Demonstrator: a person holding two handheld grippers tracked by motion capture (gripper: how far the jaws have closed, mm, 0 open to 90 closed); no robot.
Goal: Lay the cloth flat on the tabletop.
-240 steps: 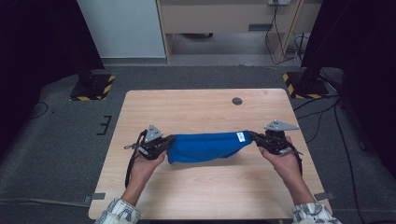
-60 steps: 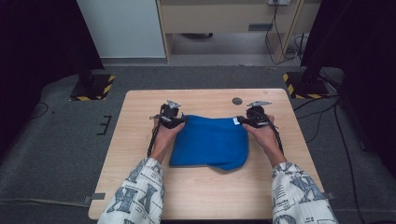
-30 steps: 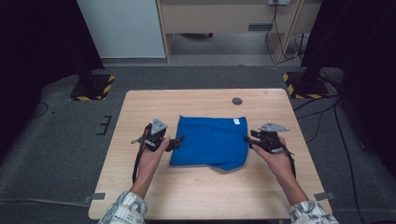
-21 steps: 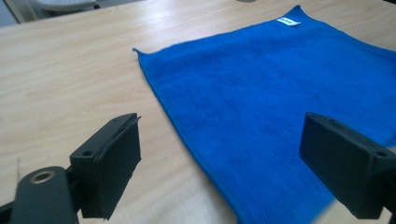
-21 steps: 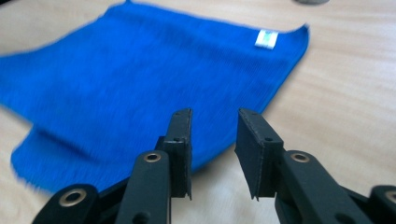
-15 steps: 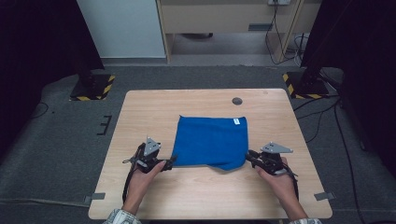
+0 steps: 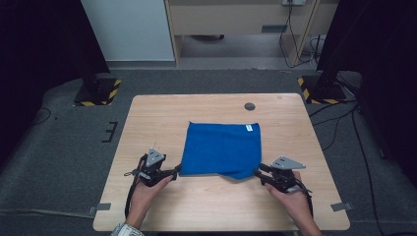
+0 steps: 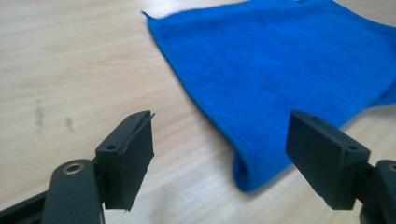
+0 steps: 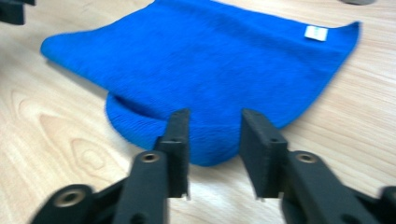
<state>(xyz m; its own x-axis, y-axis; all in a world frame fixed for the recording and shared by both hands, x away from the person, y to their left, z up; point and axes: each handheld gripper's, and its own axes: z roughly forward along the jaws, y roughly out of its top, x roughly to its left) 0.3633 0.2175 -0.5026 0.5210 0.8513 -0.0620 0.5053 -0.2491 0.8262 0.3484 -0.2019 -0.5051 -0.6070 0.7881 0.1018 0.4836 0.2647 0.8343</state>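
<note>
A person is working at a pale wooden tabletop. At about eight o'clock, the left tongs are standing wide, having just narrowed slightly, nothing between them, just beside the near left corner of the folded blue cloth. The cloth is lying flat at the centre. At four o'clock, the right tongs are reopening, half-wide and empty, aiming at the bulging near right corner, probably lining up another fold.
</note>
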